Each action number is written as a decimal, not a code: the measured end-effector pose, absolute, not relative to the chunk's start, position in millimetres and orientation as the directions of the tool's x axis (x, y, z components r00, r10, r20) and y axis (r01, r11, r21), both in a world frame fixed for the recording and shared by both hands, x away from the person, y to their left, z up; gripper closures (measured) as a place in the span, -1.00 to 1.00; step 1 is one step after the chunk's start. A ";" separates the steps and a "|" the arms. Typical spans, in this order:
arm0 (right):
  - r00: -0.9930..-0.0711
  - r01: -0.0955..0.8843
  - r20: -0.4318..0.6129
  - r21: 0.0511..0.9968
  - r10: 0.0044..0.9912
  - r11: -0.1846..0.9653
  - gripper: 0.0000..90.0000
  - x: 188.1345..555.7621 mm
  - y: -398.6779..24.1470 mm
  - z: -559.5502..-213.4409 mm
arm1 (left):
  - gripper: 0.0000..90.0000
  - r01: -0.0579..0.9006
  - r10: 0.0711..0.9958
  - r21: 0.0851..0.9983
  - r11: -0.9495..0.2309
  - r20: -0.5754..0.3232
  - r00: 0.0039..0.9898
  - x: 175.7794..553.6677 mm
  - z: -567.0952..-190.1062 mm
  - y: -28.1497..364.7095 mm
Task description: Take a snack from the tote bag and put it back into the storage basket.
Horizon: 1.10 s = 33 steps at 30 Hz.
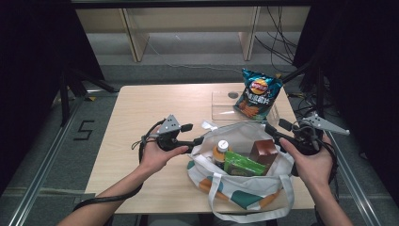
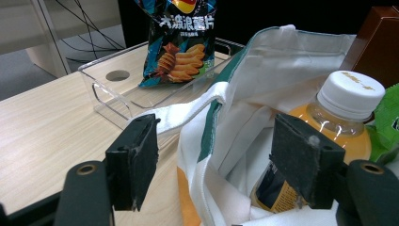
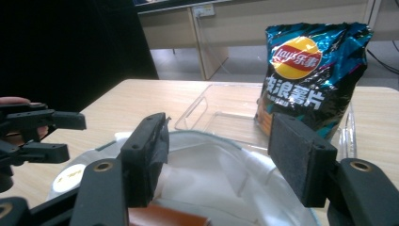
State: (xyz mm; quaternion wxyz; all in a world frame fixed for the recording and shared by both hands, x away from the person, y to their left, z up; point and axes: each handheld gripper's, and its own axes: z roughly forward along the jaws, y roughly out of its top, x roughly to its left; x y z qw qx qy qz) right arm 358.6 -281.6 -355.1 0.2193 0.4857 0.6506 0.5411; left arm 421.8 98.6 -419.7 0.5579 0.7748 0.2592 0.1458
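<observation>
A white tote bag (image 1: 244,188) with green and orange patches lies open near the table's front edge. In it stand an orange juice bottle (image 1: 220,151), a green packet (image 1: 242,165) and a brown box (image 1: 263,151). My left gripper (image 1: 194,134) is at the bag's left rim, open; in the left gripper view that gripper (image 2: 214,127) has the cloth rim (image 2: 211,117) loose between its pads, with the bottle (image 2: 343,113) just behind. At the bag's far right rim my right gripper (image 1: 276,128) is open too, and between its pads (image 3: 219,122) there is nothing.
A blue chip bag (image 1: 258,93) stands upright in a clear plastic tray (image 1: 221,106) behind the tote. The wooden table (image 1: 141,113) stretches bare to the left. Cables and shelf legs lie on the floor beyond its far edge.
</observation>
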 end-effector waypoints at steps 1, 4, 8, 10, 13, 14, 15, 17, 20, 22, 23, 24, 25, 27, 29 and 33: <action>-0.440 0.378 0.209 0.925 0.873 -0.031 -0.15 358.9 -282.8 -355.8 | -0.30 0.238 0.563 0.941 -0.242 -0.063 0.824 422.0 -419.7 98.5; -0.444 0.388 0.220 0.921 0.868 -0.035 -0.16 355.6 -280.6 -357.9 | -0.30 0.238 0.564 0.941 -0.241 -0.064 0.823 421.5 -419.2 98.5; -0.441 0.410 0.239 0.911 0.865 -0.042 -0.18 349.7 -276.8 -360.7 | -0.30 0.245 0.565 0.941 -0.234 -0.073 0.822 421.1 -419.2 98.9; -0.444 0.415 0.240 0.909 0.863 -0.039 -0.20 347.0 -275.2 -362.8 | -0.30 0.247 0.570 0.939 -0.239 -0.071 0.818 420.7 -419.2 98.8; -0.449 0.413 0.233 0.910 0.862 -0.031 -0.22 344.1 -273.6 -365.0 | -0.30 0.247 0.568 0.938 -0.242 -0.069 0.820 420.8 -419.4 98.5; -0.461 0.413 0.235 0.910 0.856 -0.028 -0.23 343.5 -273.0 -366.1 | -0.30 0.248 0.568 0.938 -0.242 -0.070 0.820 420.7 -419.4 98.4; -0.468 0.403 0.220 0.915 0.856 -0.015 -0.23 343.1 -272.9 -366.8 | -0.30 0.248 0.568 0.938 -0.242 -0.070 0.820 420.7 -419.4 98.5; -0.464 0.410 0.228 0.912 0.856 -0.021 -0.24 340.1 -269.9 -367.2 | -0.30 0.247 0.568 0.938 -0.242 -0.070 0.820 420.7 -419.4 98.6; -0.483 0.405 0.219 0.914 0.848 -0.006 -0.27 338.3 -267.0 -368.9 | -0.30 0.248 0.568 0.938 -0.243 -0.069 0.820 420.8 -419.4 98.5; -0.468 0.426 0.233 0.905 0.852 -0.014 -0.29 335.3 -264.3 -368.5 | -0.30 0.247 0.567 0.938 -0.241 -0.070 0.821 420.6 -419.3 98.4; -0.477 0.420 0.222 0.908 0.850 -0.002 -0.30 335.5 -264.3 -368.6 | -0.30 0.246 0.567 0.938 -0.242 -0.069 0.821 420.5 -419.1 98.4; -0.474 0.418 0.217 0.909 0.854 0.001 -0.30 334.9 -263.7 -368.8 | -0.30 0.246 0.567 0.938 -0.242 -0.069 0.820 420.5 -419.0 98.5; -0.478 0.412 0.209 0.911 0.853 0.008 -0.31 334.5 -263.6 -369.3 | -0.30 0.247 0.568 0.939 -0.241 -0.070 0.820 420.6 -418.9 98.5; -0.471 0.420 0.217 0.908 0.855 0.001 -0.34 332.3 -261.5 -370.2 | -0.30 0.247 0.568 0.939 -0.240 -0.070 0.820 420.7 -419.0 98.5; -0.473 0.414 0.201 0.910 0.858 0.015 -0.36 331.6 -261.5 -370.3 | -0.30 0.247 0.568 0.939 -0.240 -0.071 0.820 420.8 -419.1 98.4; -0.470 0.407 0.193 0.913 0.861 0.018 -0.36 329.1 -259.1 -374.2 | -0.30 0.248 0.567 0.939 -0.240 -0.071 0.820 420.5 -419.1 98.2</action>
